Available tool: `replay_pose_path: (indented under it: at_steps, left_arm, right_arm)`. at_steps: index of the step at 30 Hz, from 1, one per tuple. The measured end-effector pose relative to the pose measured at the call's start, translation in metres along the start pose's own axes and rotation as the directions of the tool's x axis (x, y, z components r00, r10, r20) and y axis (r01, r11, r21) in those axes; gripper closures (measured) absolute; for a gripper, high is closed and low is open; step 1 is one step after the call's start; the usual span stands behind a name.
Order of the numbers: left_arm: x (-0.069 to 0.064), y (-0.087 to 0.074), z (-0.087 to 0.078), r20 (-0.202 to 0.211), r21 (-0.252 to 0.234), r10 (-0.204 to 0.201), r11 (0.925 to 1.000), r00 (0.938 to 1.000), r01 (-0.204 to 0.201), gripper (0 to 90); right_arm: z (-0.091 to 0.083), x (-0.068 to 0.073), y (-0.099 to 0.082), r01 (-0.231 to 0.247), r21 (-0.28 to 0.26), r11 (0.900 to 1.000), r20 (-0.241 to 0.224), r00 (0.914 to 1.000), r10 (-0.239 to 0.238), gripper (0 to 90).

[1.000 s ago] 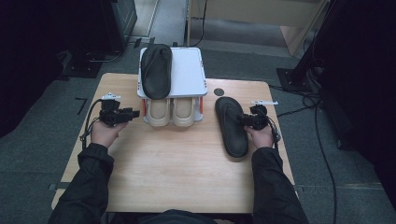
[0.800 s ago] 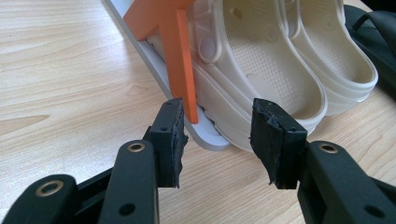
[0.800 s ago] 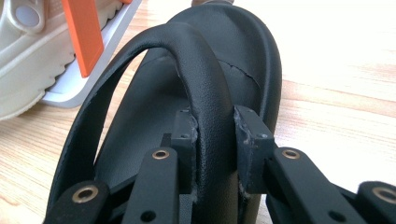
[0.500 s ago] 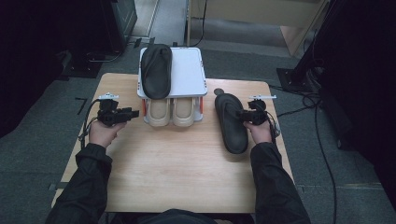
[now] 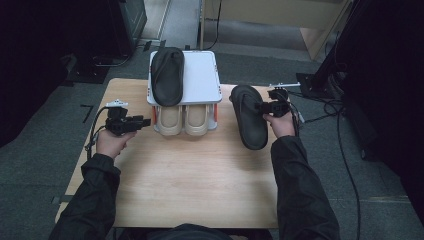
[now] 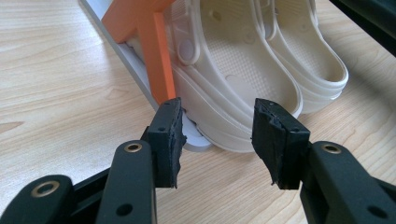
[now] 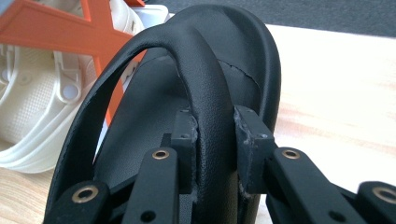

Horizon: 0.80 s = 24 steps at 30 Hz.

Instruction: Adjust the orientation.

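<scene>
right gripper (image 5: 266, 106) clamped on the strap of a black flip-flop (image 5: 248, 122), jaws pinching the strap from both sides in the right gripper view (image 7: 215, 140). flip-flop (image 7: 187, 107) off toward the right edge of the worktop (image 5: 200, 185), just right of the white rack (image 5: 200, 80), toe toward the far edge, heel toward the near edge; from the high view, cannot tell whether clear of the wood or touching it. second black flip-flop (image 5: 167, 75) lying on the left half of the rack's top shelf, at the far edge of the worktop. pair of cream clogs (image 5: 186, 119) tucked on the lower shelf, heels poking out toward the near edge. left gripper (image 5: 145, 121) held level near the left edge, pointing at the clogs (image 6: 243, 74), jaws apart with nothing between them, having just been opening slightly; pads (image 6: 170, 135) just short of the nearest clog's heel and beside the rack's orange upright (image 6: 156, 56).
</scene>
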<state>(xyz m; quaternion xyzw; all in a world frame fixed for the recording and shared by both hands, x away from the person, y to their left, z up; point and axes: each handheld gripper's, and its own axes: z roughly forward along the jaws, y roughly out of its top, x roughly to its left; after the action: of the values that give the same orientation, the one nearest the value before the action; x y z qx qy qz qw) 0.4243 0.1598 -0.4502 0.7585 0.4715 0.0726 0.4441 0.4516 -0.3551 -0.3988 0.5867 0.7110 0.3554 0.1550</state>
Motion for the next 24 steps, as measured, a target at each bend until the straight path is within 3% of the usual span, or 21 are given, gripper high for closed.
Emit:
replay_pose_path:
  at_steps: [10, 24]
  left_arm:
    - [0.002, -0.001, 0.001, 0.016, 0.011, 0.005, 0.9999, 0.9999, -0.006, 50.8]
    - [0.002, -0.001, 0.001, 0.026, 0.006, 0.016, 0.9998, 0.9995, -0.016, 50.0]
  right_arm:
    - [-0.011, 0.016, 0.038, 0.022, 0.006, 0.9997, 0.028, 0.9994, -0.022, 72.1]
    - [-0.018, 0.043, 0.092, 0.042, -0.020, 0.9989, 0.030, 0.9987, -0.041, 72.1]
